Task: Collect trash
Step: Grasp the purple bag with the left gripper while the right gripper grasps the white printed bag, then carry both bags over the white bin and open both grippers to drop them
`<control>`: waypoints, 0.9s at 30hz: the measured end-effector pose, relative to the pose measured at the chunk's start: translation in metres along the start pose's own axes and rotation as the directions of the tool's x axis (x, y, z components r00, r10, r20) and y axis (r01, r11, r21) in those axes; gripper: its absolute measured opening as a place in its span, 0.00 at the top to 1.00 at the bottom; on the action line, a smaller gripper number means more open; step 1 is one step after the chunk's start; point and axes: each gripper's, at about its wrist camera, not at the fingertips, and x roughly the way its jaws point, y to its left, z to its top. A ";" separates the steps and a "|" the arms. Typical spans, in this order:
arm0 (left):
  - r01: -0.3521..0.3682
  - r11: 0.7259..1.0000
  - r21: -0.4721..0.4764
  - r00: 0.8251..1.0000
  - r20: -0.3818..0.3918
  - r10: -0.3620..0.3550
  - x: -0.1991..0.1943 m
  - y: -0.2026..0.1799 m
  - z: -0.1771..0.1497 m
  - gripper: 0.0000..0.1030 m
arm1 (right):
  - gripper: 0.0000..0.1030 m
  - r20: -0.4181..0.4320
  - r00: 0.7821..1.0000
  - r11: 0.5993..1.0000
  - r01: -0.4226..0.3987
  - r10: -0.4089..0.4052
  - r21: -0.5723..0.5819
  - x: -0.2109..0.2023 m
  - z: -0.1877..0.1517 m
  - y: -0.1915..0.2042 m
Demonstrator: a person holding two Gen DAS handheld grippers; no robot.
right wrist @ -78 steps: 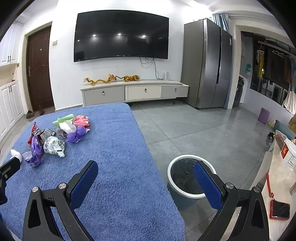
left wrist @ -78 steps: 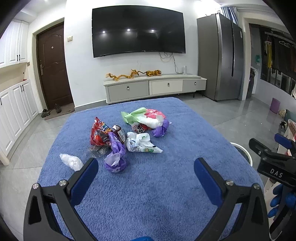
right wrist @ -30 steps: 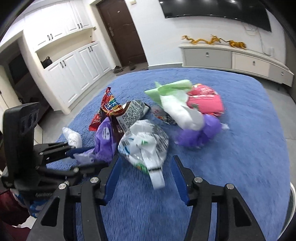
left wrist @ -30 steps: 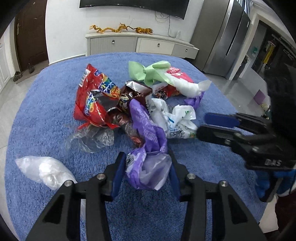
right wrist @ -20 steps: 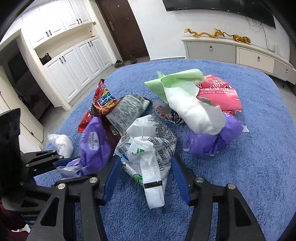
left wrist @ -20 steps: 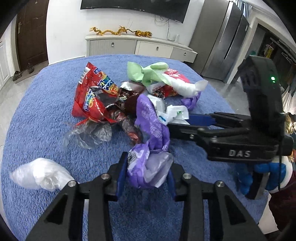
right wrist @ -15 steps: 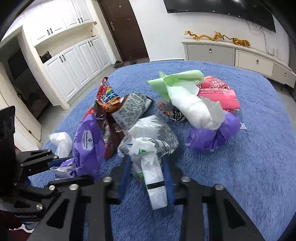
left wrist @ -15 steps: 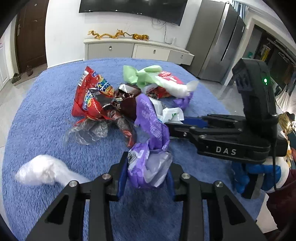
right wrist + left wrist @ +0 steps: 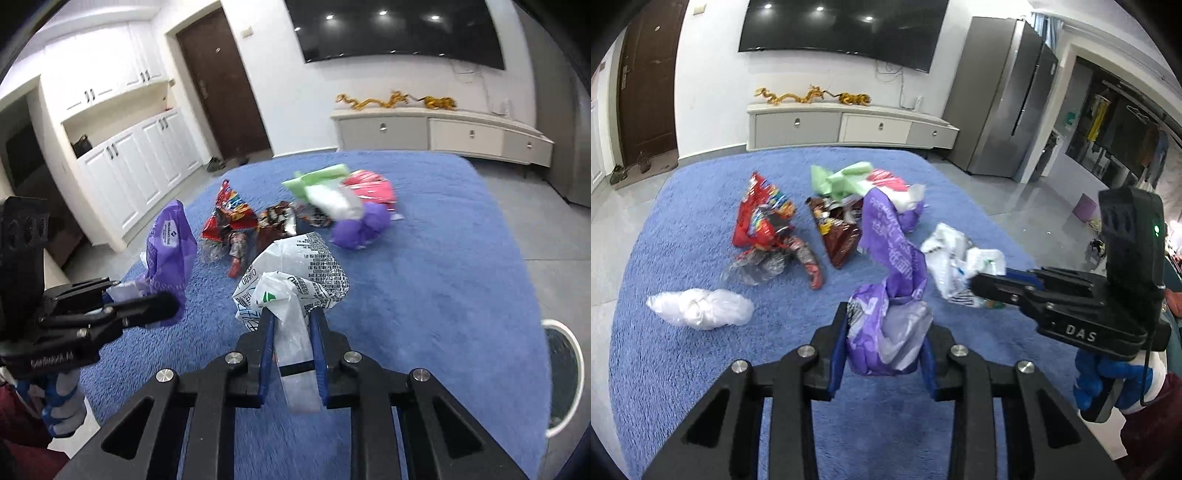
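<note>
Trash lies piled on a blue fuzzy tabletop [image 9: 701,369]. My left gripper [image 9: 886,332] is shut on a purple plastic bag [image 9: 894,258], which hangs lifted off the cloth; the right wrist view shows the same bag [image 9: 170,240] to the left. The jaws of my right gripper [image 9: 291,325] are closing, and their pads press on the tail of a white printed plastic bag [image 9: 295,266], also raised. In the left wrist view this white bag [image 9: 956,258] hangs at the tip of the right gripper [image 9: 982,280].
On the cloth lie a red snack bag [image 9: 761,218], a brown wrapper [image 9: 838,236], a green bag [image 9: 842,177], a small purple bag [image 9: 358,229] and a crumpled white plastic lump [image 9: 701,308]. A round bin [image 9: 561,373] stands on the floor beside the table's right edge.
Both grippers closed on their bags and pulled them up and back from the pile. The right jaws narrowed sharply around the white bag's tail. The brown wrapper now lies uncovered.
</note>
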 end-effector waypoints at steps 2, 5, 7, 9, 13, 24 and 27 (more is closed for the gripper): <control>0.011 1.000 0.023 1.000 0.004 -0.011 -0.001 -0.011 0.007 0.70 | 0.83 0.021 0.999 1.000 0.025 -0.025 0.014 -0.014 -0.002 -0.003; 0.046 0.996 0.076 0.999 0.007 -0.047 0.003 -0.037 0.024 0.70 | 0.83 0.066 0.994 0.994 0.088 -0.092 0.061 -0.044 -0.006 -0.022; 0.070 0.991 0.113 0.998 0.003 -0.070 0.009 -0.055 0.035 0.70 | 0.83 0.081 0.986 0.986 0.138 -0.146 0.090 -0.062 -0.005 -0.037; 0.101 0.982 0.160 0.995 -0.011 -0.101 0.021 -0.080 0.049 0.70 | 0.83 0.090 0.971 0.969 0.208 -0.221 0.133 -0.082 -0.008 -0.062; 0.166 0.960 0.227 0.986 -0.065 -0.155 0.062 -0.136 0.077 0.70 | 0.83 0.064 0.923 0.904 0.355 -0.379 0.238 -0.119 -0.018 -0.122; 0.299 0.917 0.262 0.934 -0.276 -0.226 0.231 -0.276 0.132 0.69 | 0.83 -0.087 0.848 0.695 0.482 -0.522 0.534 -0.124 -0.059 -0.288; 0.326 0.919 0.224 0.911 -0.336 -0.241 0.279 -0.298 0.138 0.67 | 0.83 -0.123 0.844 0.655 0.488 -0.522 0.576 -0.115 -0.075 -0.320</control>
